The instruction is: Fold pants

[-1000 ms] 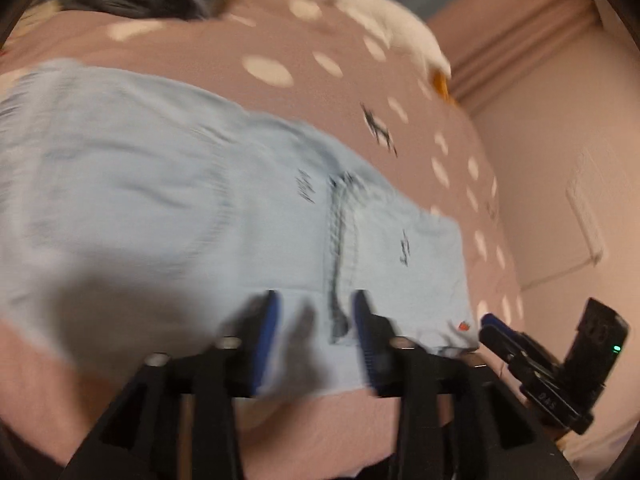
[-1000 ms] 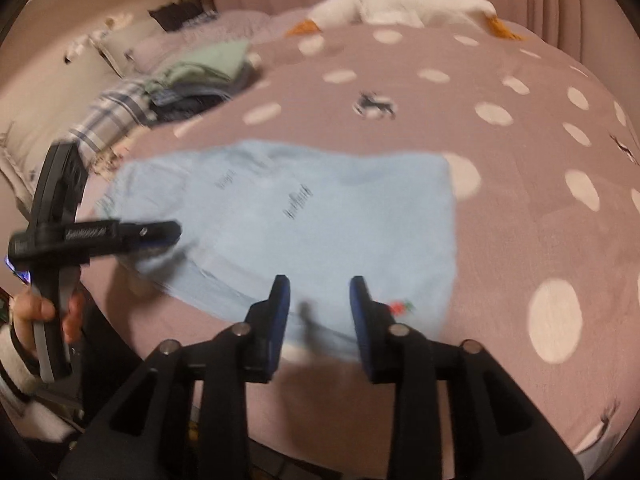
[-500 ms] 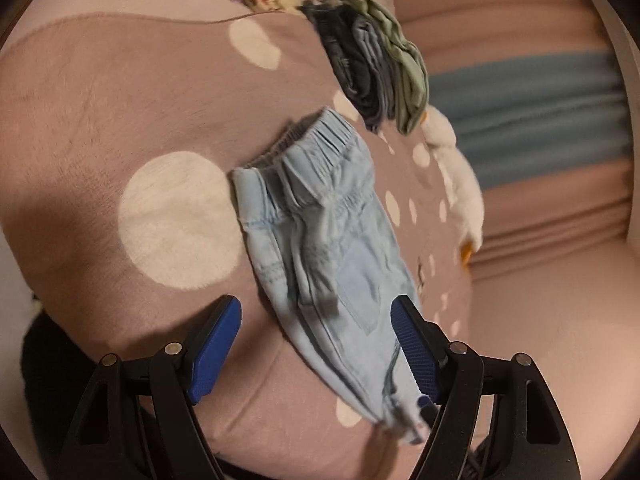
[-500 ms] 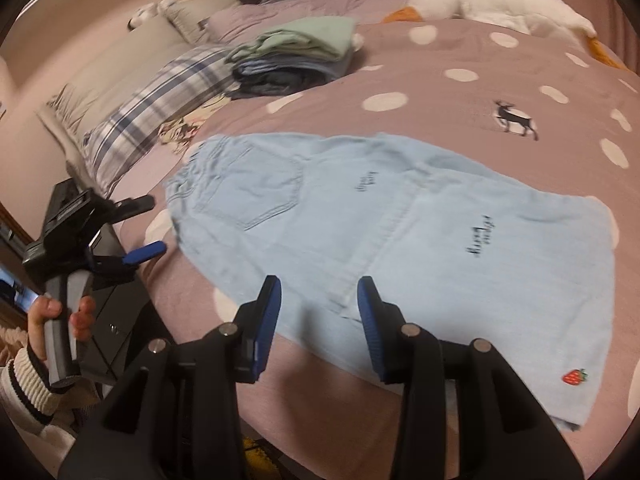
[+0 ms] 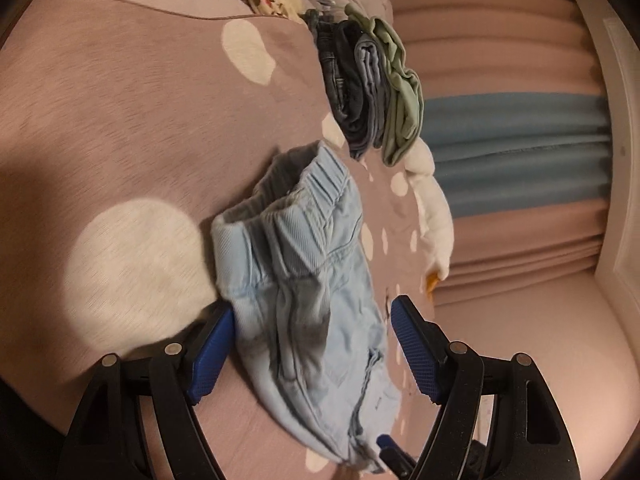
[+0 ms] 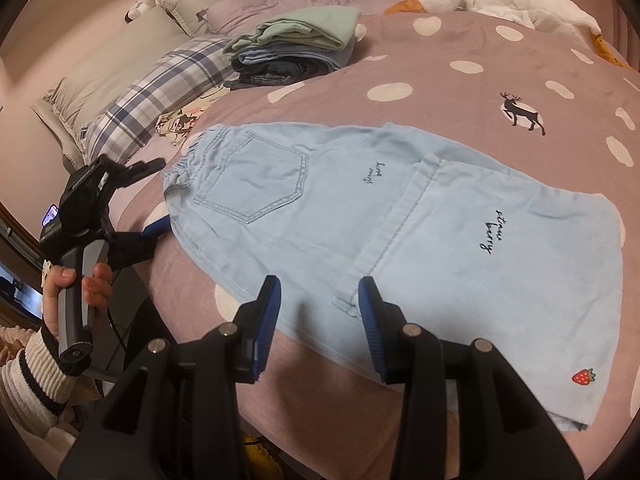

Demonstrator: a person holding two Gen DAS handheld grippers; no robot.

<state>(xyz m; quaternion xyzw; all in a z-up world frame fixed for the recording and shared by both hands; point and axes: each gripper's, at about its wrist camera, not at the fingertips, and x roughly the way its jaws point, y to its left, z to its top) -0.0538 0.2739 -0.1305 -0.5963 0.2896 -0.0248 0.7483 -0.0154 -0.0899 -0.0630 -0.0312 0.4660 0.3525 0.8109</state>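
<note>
Polka-dot bedspread [image 6: 460, 44], pants [image 6: 360, 208], pillows [image 6: 132, 80]

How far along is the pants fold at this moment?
Done: the light blue pants lie flat on the bed, one leg over the other. In hand: the left gripper sits open at the waistband, the right gripper open at the near edge; neither grips. Left: folding them shorter.

Left gripper [image 5: 310, 354] jaws wide apart, empty; right gripper [image 6: 319, 312] jaws parted, empty, hovering.
</note>
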